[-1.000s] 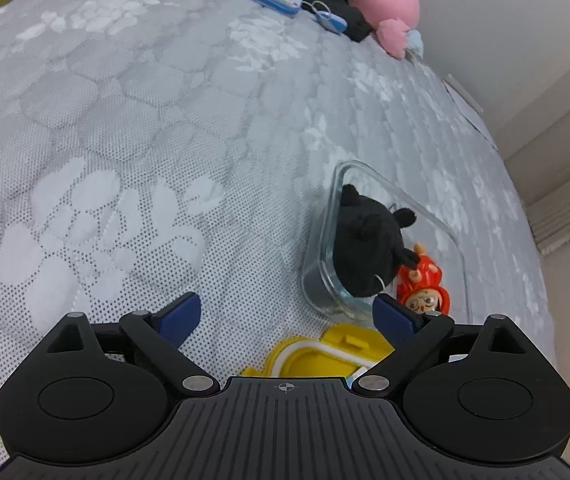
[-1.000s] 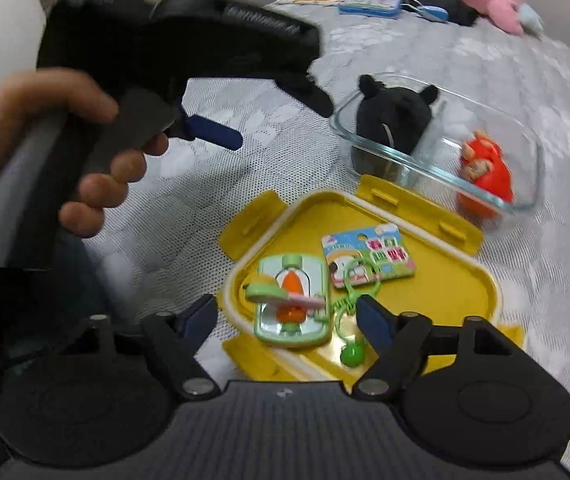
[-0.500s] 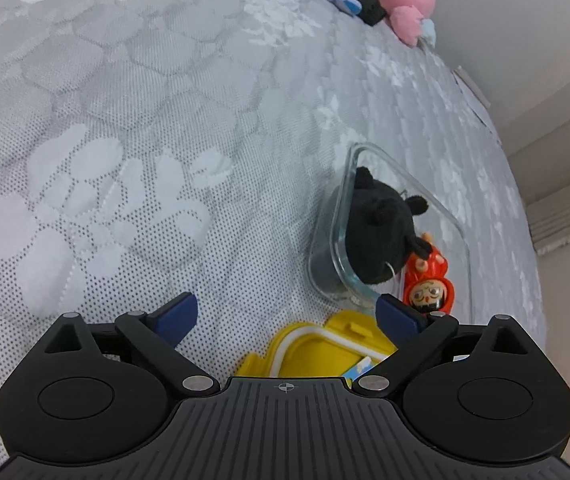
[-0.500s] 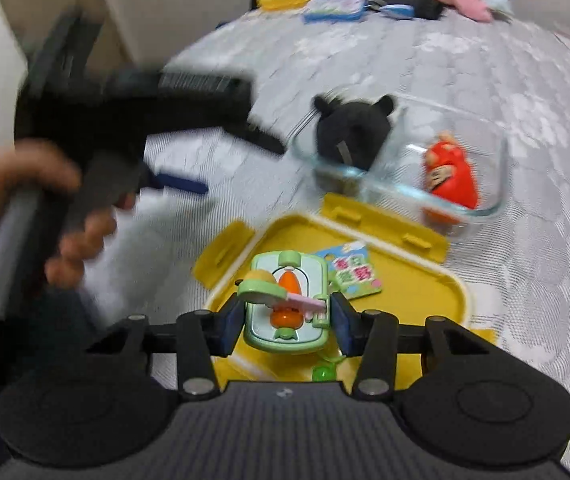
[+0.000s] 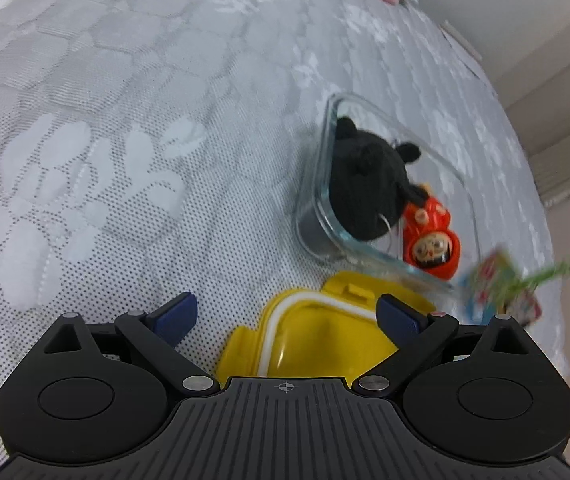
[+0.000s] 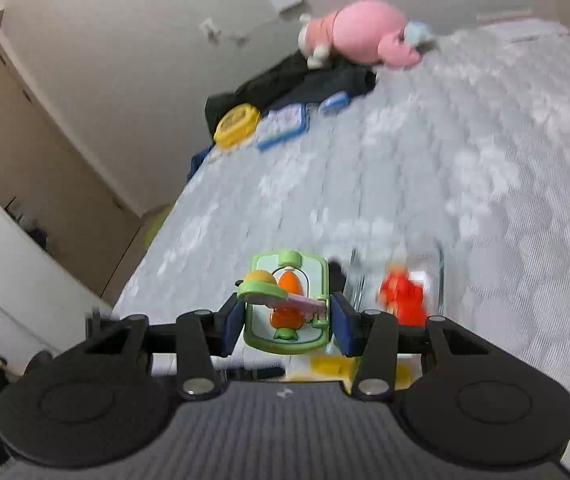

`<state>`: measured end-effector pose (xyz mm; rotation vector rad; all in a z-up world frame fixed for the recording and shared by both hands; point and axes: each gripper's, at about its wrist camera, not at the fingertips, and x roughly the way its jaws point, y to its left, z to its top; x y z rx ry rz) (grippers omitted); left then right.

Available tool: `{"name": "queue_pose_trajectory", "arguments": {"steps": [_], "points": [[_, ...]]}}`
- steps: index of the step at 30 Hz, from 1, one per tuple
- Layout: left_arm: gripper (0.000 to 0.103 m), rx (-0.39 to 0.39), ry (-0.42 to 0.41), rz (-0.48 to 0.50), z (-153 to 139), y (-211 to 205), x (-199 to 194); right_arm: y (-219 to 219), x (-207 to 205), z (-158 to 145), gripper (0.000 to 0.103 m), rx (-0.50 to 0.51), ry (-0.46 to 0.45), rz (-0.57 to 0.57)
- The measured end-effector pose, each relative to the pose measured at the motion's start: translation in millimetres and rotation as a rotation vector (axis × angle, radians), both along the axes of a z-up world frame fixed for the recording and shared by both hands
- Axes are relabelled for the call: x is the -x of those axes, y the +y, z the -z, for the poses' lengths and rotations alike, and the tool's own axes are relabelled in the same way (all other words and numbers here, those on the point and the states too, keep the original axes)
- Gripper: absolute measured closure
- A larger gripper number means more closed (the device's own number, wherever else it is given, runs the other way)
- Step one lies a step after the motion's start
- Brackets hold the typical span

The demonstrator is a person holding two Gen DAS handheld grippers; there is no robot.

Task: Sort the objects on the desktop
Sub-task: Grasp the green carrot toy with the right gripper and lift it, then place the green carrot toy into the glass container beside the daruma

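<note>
Grey patterned bed (image 5: 133, 128) carries one glass box (image 5: 437, 160) holding two toys, a black plush (image 5: 365, 188) and a red doll (image 5: 431, 236), beside one empty yellow lid (image 5: 317, 340). Left claw (image 5: 285, 316) gapes; right claw (image 6: 287, 320), just closed, clamps a green charm (image 6: 289, 308) aloft.

The right gripper (image 6: 288, 321) has just squeezed onto the small green plastic toy case (image 6: 287, 304). The left gripper (image 5: 287, 312) points down above the yellow plastic lid (image 5: 317, 340), jaws wide apart.

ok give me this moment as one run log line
right tongs: shut on green toy, lifted off yellow lid | left tongs: open, empty, above lid | glass box: black plush, red doll
</note>
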<state>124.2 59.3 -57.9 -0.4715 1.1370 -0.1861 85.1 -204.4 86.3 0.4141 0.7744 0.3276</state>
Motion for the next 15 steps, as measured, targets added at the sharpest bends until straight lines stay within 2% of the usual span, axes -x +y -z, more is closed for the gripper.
{"name": "queue_pose_trajectory", "arguments": {"steps": [5, 10, 15], "points": [[0.004, -0.026, -0.009, 0.033, -0.7, -6.1, 0.4, 2.5, -27.9, 8.9, 0.054, 0.015, -0.007, 0.043], [0.004, -0.027, 0.011, 0.053, 3.5, -8.6, -1.5, 5.5, -53.1, 38.5, 0.054, -0.002, 0.051, 0.075], [0.004, -0.054, -0.009, 0.078, 1.3, -12.6, -1.1, 12.0, -61.5, 67.6, 0.054, 0.018, 0.11, 0.089]]}}
